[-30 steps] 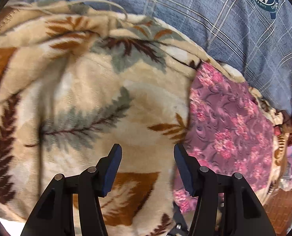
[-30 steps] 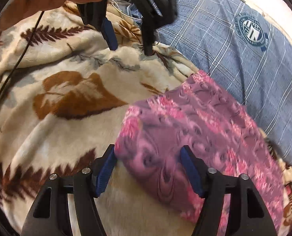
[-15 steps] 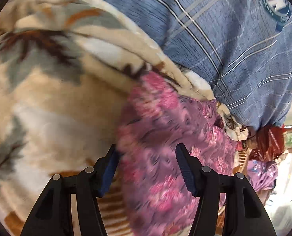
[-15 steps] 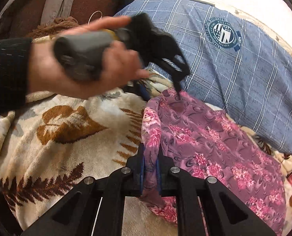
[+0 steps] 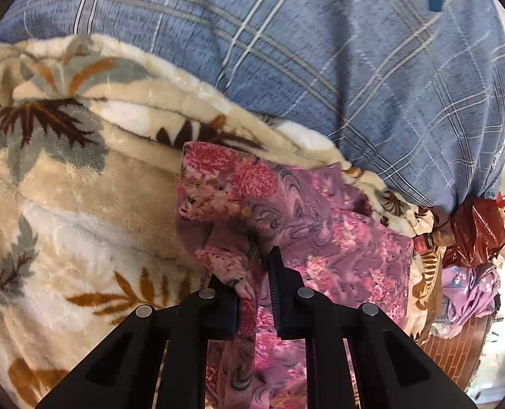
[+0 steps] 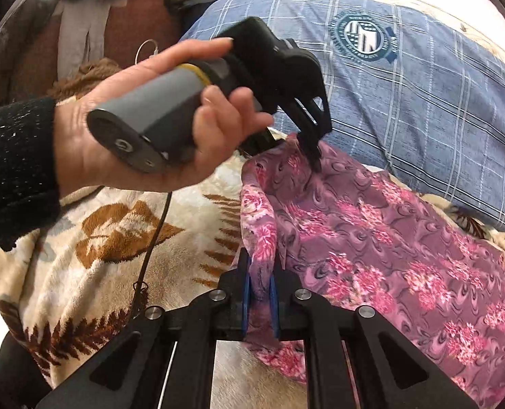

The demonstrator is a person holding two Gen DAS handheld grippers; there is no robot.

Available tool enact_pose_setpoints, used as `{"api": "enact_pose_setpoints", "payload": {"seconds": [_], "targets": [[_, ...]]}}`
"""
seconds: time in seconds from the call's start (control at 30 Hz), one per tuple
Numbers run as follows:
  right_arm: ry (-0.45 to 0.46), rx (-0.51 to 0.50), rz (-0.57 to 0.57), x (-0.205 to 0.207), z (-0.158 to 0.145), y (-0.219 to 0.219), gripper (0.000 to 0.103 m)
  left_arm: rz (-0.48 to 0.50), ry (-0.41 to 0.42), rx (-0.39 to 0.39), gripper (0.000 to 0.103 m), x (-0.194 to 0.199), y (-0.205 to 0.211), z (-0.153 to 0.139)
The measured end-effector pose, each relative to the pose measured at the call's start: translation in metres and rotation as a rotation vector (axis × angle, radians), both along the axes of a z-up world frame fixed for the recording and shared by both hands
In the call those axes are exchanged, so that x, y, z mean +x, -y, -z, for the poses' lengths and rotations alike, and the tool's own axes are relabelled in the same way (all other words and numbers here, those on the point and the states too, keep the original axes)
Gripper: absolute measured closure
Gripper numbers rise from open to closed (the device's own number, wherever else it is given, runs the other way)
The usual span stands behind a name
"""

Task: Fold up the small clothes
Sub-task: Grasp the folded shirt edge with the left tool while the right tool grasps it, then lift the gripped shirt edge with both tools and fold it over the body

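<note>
Both grippers bite thin floral garment (image 6: 371,238): my left gripper (image 5: 254,293) closing on its far corner, right gripper (image 6: 259,301) clenched on near corner; plush blanket (image 6: 116,231) underneath.

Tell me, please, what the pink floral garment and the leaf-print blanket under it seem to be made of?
Garment: looks like thin, soft woven or knit fabric with a matte printed finish; it drapes and creases readily. Blanket: probably plush synthetic fleece; its pile looks fuzzy with a slight sheen, and its edge is thick and rolled.

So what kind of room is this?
Probably a bedroom, on a bed. There is a fluffy leaf-print blanket, a big blue checked pillow and more clothes heaped at the side. A flowery purple cloth is lying on the blanket.
</note>
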State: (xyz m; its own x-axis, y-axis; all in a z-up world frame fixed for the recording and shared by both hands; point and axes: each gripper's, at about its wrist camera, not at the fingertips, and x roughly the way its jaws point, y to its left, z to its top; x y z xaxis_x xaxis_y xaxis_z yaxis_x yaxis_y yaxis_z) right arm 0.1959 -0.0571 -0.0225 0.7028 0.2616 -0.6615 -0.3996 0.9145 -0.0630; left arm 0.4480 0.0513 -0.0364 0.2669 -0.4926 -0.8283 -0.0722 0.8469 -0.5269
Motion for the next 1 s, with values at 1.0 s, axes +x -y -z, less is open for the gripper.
{"api": "enact_pose_setpoints", "payload": {"seconds": [1.0], "targets": [[-0.313, 0.476, 0.36, -0.022, 0.034, 0.237, 0.078, 0.243, -0.013, 0.107, 0.087, -0.002, 0.241, -0.005]]}}
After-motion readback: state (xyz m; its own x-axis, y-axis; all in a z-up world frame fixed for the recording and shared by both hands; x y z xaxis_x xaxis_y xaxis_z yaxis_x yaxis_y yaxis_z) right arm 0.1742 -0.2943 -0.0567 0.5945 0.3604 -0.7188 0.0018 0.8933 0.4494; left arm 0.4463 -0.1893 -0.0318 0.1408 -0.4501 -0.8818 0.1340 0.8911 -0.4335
